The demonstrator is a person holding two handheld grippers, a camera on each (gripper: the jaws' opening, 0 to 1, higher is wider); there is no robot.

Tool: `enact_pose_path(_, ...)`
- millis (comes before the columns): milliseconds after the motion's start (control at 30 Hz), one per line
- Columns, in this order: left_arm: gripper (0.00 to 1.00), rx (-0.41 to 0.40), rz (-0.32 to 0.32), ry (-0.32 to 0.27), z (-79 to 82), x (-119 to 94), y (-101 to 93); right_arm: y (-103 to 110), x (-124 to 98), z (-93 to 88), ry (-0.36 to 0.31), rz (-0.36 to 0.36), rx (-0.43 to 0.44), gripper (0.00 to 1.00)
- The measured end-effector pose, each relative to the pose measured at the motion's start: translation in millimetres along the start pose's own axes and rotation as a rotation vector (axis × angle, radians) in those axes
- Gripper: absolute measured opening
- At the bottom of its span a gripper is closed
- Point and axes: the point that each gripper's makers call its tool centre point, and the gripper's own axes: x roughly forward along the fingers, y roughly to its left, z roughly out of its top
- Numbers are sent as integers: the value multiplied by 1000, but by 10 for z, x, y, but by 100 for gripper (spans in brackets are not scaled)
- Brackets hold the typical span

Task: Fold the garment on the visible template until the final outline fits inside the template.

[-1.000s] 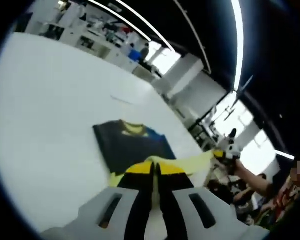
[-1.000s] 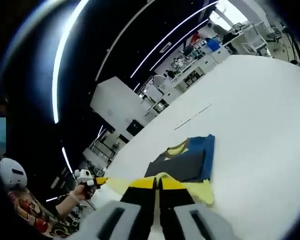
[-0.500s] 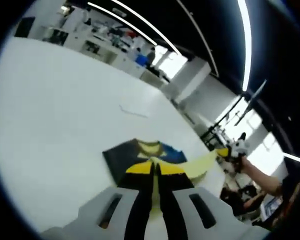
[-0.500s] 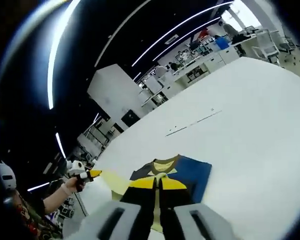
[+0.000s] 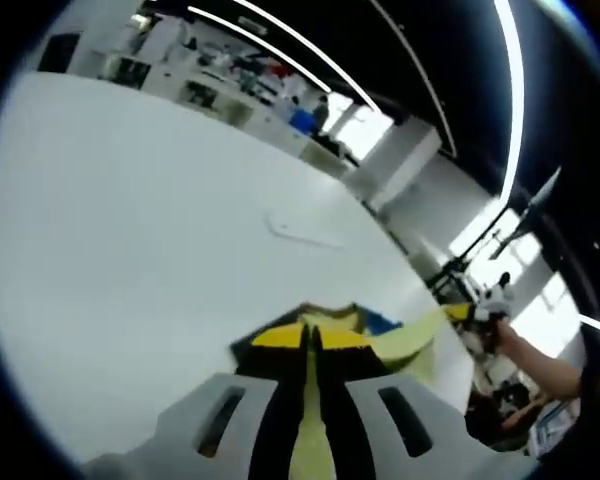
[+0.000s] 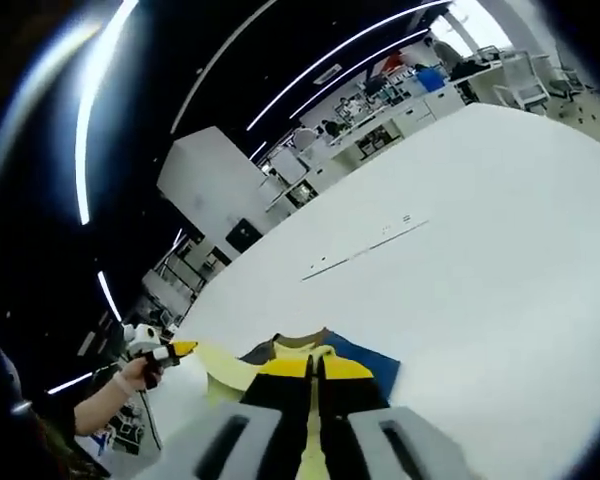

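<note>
Left tongs (image 5: 311, 338): jaws together, clamping the yellow edge of the shirt (image 5: 405, 338). Right tongs (image 6: 313, 366): jaws together, also gripping yellow cloth of the shirt (image 6: 365, 352). Shirt is hanging stretched btwn both tongs; its dark and blue part is lying on the white counter (image 5: 130, 230) just ahead of the jaws. In the left gripper view, the right tongs are entering from the right, w/ a hand (image 5: 507, 335) holding them. A thin template line (image 6: 365, 247) is showing on the counter, well beyond the shirt.
</note>
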Motion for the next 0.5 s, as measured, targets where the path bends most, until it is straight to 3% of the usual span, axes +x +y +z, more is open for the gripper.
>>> enact_pose_path(367, 0, -91, 82, 55, -220, 246, 384, -358, 292, -112, 35, -80, 71, 0)
enact_pose_path(500, 0, -84, 96, 59, -268, 271, 436, -444, 358, -173, 52, -101, 73, 0)
